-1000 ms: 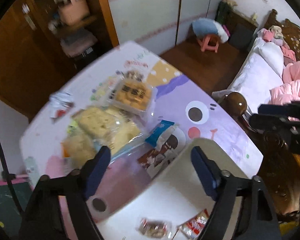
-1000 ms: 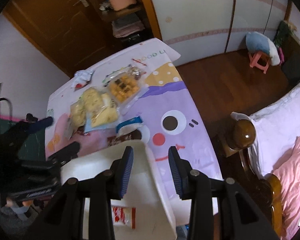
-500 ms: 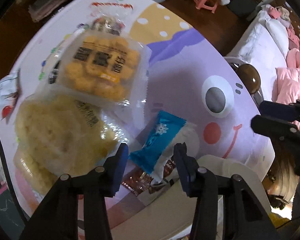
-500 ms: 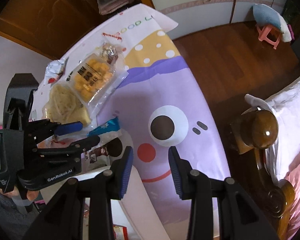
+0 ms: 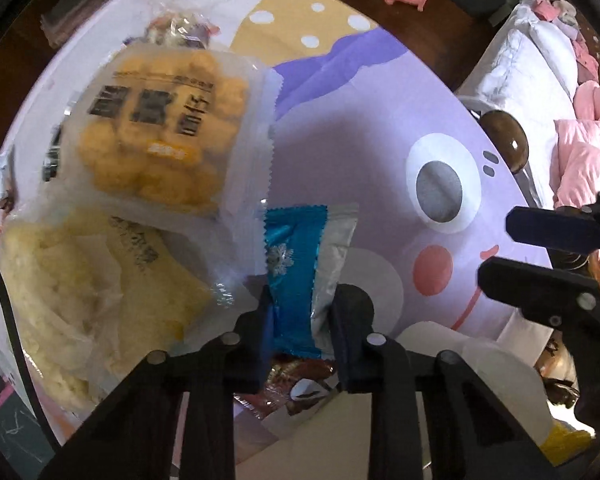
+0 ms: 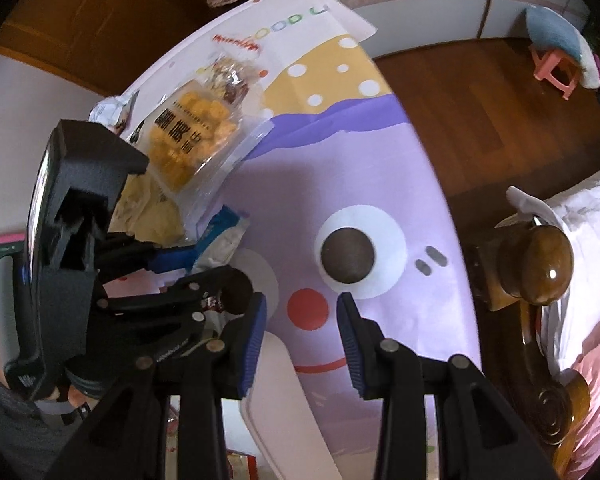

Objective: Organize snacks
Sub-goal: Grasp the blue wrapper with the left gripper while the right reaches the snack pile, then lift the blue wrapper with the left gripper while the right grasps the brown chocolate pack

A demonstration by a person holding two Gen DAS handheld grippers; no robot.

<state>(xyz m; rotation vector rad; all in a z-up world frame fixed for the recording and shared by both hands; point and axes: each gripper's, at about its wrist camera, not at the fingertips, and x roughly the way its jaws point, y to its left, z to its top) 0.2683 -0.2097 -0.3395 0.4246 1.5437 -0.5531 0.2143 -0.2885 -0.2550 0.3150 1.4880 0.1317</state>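
**Operator:** Since the earlier frame I have brought the left tongs (image 5: pixel 300 320) down from above the pile and narrowed them onto the blue-and-silver foil snack packet (image 5: pixel 296 276), which now sits between the two pads near its lower end.

**Supervisor:** Grip confirmed?

**Operator:** Both pads appear to touch the packet, so I judge it clamped. It rests on the purple cartoon-print surface (image 5: pixel 360 160), not yet lifted.

**Supervisor:** Progress?

**Operator:** Early. One wrapped snack (image 6: pixel 240 466) shows in the white plastic tray (image 6: pixel 284 400). The clear bag of orange puffs (image 5: pixel 160 128), the clear bag of pale yellow crackers (image 5: pixel 80 280) and a brown wrapper (image 5: pixel 296 376) remain outside it.

**Supervisor:** Right side?

**Operator:** Right tongs (image 6: pixel 302 328) hover over the tray's far edge, parted and empty, pointing forward and down.
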